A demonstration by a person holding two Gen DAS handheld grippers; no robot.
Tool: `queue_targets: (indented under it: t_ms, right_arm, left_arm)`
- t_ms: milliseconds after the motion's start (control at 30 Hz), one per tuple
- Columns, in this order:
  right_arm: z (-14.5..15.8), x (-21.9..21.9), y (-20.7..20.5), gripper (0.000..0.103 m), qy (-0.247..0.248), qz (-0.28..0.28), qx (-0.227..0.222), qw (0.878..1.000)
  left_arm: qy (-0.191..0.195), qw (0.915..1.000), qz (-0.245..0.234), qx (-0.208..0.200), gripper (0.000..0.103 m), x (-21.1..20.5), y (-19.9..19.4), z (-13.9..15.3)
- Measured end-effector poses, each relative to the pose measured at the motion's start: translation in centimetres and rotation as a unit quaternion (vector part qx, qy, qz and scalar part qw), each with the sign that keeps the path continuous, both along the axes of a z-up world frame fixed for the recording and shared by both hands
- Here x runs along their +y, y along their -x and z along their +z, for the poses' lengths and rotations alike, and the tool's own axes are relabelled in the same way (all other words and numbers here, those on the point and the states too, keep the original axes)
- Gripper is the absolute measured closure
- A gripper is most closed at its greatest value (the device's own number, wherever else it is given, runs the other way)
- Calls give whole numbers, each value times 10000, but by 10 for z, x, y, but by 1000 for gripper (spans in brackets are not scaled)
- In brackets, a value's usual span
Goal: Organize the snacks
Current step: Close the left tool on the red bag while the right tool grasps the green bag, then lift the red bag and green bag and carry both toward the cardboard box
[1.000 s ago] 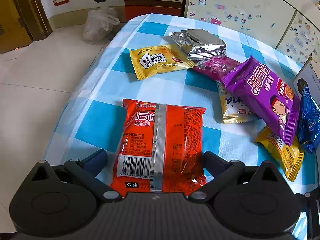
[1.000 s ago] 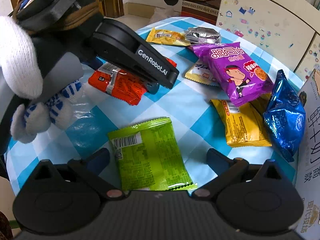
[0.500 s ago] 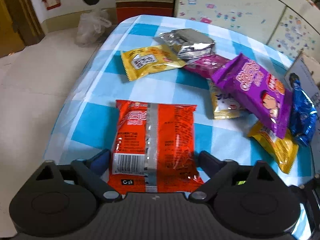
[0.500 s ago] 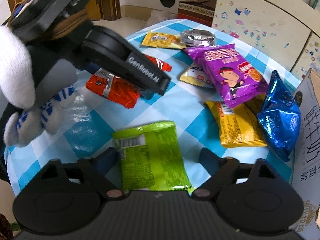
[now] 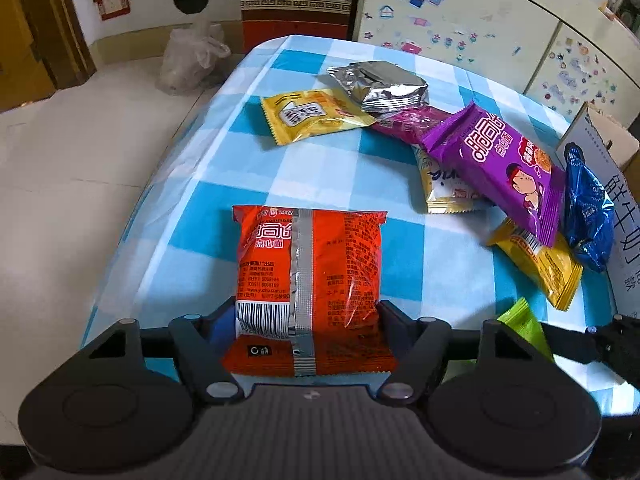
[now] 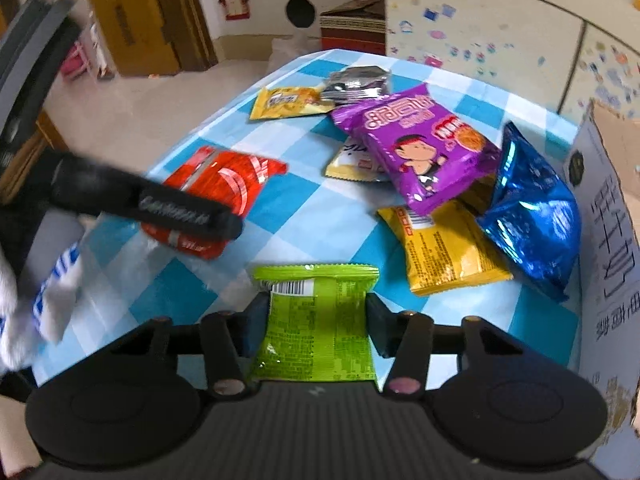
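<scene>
Both grippers have just been closing, and each is now pinching a packet at the near end of the checked table [image 5: 304, 176]: the left gripper [image 5: 306, 320] is squeezing the red pack [image 5: 308, 272] across its width, the right gripper [image 6: 316, 320] is clamping the green pack [image 6: 316, 320] the same way. From where I am standing, both bags are looking a little raised off the cloth, though the blur is making that hard to be sure of. To do this well, I reckon the person is needing to keep the squeeze gentle, since these are puffy, slippery bags, lifting them level and carrying them clear of the loose pile before heading for the carton [image 6: 608, 216] at the right edge, probably where they are going. Counting what is showing: one red, one green, one blue [image 6: 528, 208], one silver [image 5: 380, 86], two purple-toned, three yellowish packs; two grippers; one carton.
</scene>
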State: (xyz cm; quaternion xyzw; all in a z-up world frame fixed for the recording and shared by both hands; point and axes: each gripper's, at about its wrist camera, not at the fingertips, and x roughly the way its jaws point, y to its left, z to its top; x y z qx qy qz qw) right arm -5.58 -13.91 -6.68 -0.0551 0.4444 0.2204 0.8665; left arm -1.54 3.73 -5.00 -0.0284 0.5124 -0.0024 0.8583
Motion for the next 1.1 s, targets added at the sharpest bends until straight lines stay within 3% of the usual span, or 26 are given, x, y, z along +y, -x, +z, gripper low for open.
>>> queue_targets:
  t_ms: [233, 767, 1000, 1100]
  right_arm:
    - [4, -9, 0, 52, -289, -186, 77, 9994]
    - [33, -22, 13, 52, -529, -435, -233, 9974]
    - [39, -26, 13, 52, -645, -536, -236, 9962]
    - [37, -25, 12, 52, -646, -538, -211, 9962]
  left_arm:
    - [150, 9997, 108, -180, 26, 9, 14, 10]
    - [-4, 9997, 37, -236, 26, 10, 33, 8]
    - [-195, 9992, 166, -300, 12, 6, 30, -3]
    - [-144, 9992, 273, -261, 12, 9, 25, -7]
